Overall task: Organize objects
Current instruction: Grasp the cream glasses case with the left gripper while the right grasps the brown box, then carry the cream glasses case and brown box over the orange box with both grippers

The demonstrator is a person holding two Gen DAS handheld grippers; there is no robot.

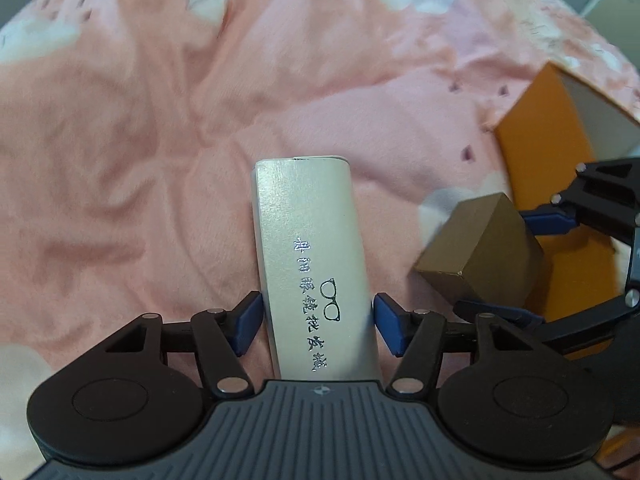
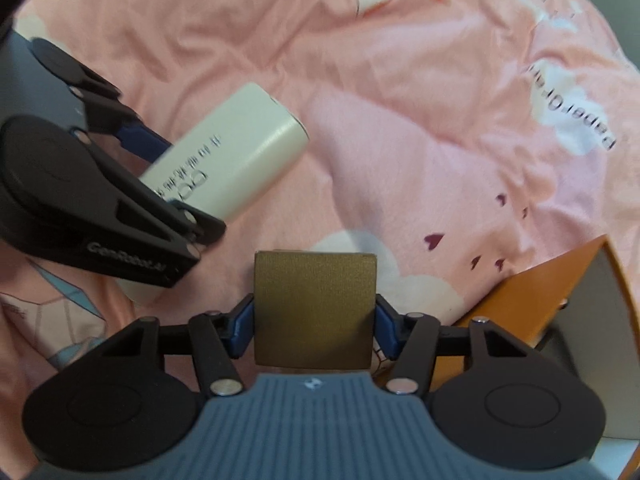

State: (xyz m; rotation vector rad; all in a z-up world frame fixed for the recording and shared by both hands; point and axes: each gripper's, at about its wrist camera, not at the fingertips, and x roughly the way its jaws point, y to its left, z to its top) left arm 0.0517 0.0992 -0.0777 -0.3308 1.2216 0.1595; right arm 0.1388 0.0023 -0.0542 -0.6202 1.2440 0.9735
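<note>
Two boxes between the jaws on a pink printed bedsheet (image 1: 140, 128).

The left gripper (image 1: 318, 326) straddled the cream glasses case (image 1: 312, 256), pads just clear of it. The right gripper (image 2: 314, 326) clamped the brown box (image 2: 315, 312). An orange box (image 1: 560, 184) stood close beside the right gripper.

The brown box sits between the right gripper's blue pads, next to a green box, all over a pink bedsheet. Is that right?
Not quite: the neighbouring box is orange, not green, as the right wrist view shows. The rest holds: the brown box sits between the blue pads of the right gripper, over the pink bedsheet.
</note>
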